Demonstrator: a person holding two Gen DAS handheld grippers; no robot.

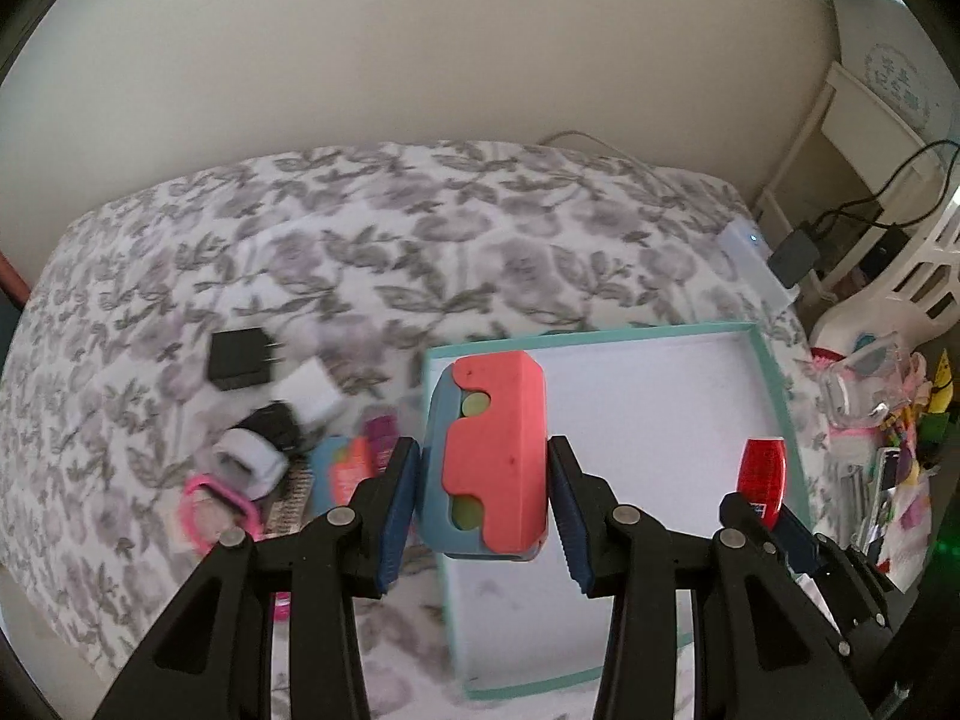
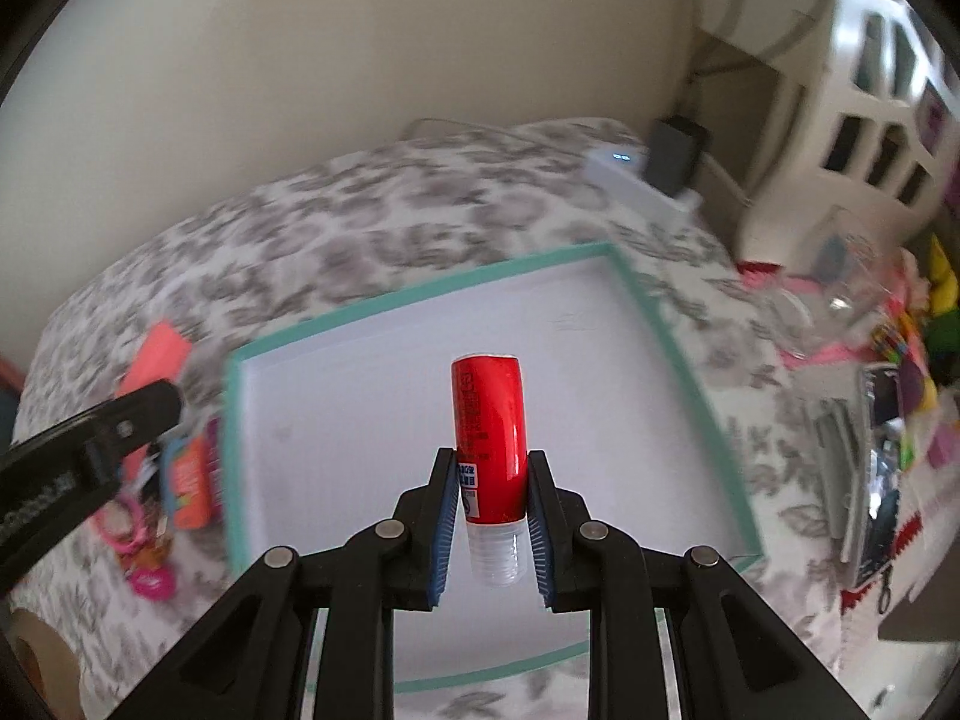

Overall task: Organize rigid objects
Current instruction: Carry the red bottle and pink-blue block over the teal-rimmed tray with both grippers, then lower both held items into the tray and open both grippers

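The left gripper (image 1: 483,495) pinches a coral-and-blue block (image 1: 489,462) between its blue-padded jaws, holding it in the air over the near left corner of a shallow teal-rimmed box (image 1: 774,372) that lies on a bed (image 1: 360,228) with a grey floral cover. Two pale green discs show in notches in the block's blue side. The right gripper (image 2: 487,510) has its jaws closed on a red tube (image 2: 489,420) with a clear cap; the tube stands nearly upright, cap end down, above the white floor of the box (image 2: 414,294). In the left wrist view the same tube (image 1: 762,474) shows over the box's right side, with the right gripper (image 1: 774,525) below it. Left of the box on the bed lies a loose cluster: a black charger (image 1: 240,357), a white plug (image 1: 309,399) just beside it, a black-and-white clip-like item (image 1: 255,447), a pink ring (image 1: 219,510) and another coral-and-blue piece (image 1: 345,468), too blurred to make out further. At the far right edge of the bed sits a white device (image 1: 750,252) with a small blue light and a dark adapter (image 1: 795,255) next to it. Beyond the bed on the right is a heap of colourful clutter (image 1: 888,438).
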